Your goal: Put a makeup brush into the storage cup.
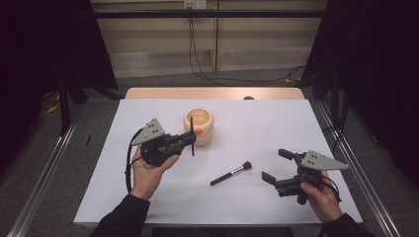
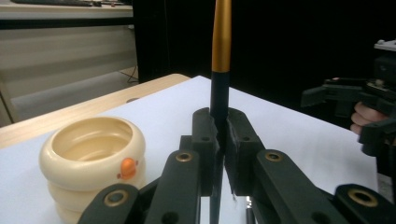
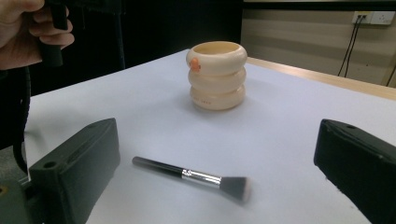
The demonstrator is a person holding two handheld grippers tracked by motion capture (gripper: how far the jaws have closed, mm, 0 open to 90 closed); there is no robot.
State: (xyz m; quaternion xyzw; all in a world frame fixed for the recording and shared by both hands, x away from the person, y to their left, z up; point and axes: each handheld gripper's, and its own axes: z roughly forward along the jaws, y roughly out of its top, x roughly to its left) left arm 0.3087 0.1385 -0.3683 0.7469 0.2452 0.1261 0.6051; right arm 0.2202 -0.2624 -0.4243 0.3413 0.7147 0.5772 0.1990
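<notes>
My left gripper [image 1: 190, 140] is shut on a thin makeup brush [image 1: 191, 129], held upright just left of a cream ringed cup [image 1: 198, 126] with an orange duck beak. In the left gripper view the brush's black handle with its gold section [image 2: 221, 42] rises from between the closed gripper [image 2: 219, 123], with the cup [image 2: 93, 158] at lower left. A second black brush with a silver ferrule [image 1: 231, 173] lies flat on the white table mat. My right gripper [image 1: 274, 164] hovers open to that brush's right. Its own view shows the lying brush [image 3: 191, 176] between the wide-apart jaws and the cup [image 3: 217, 74] beyond.
The white mat [image 1: 257, 123] covers a wooden table whose far edge [image 1: 212, 93] is bare. A person's hand [image 3: 28, 32] holding the left gripper appears at the upper left of the right gripper view. Metal frame rails run along both sides of the table.
</notes>
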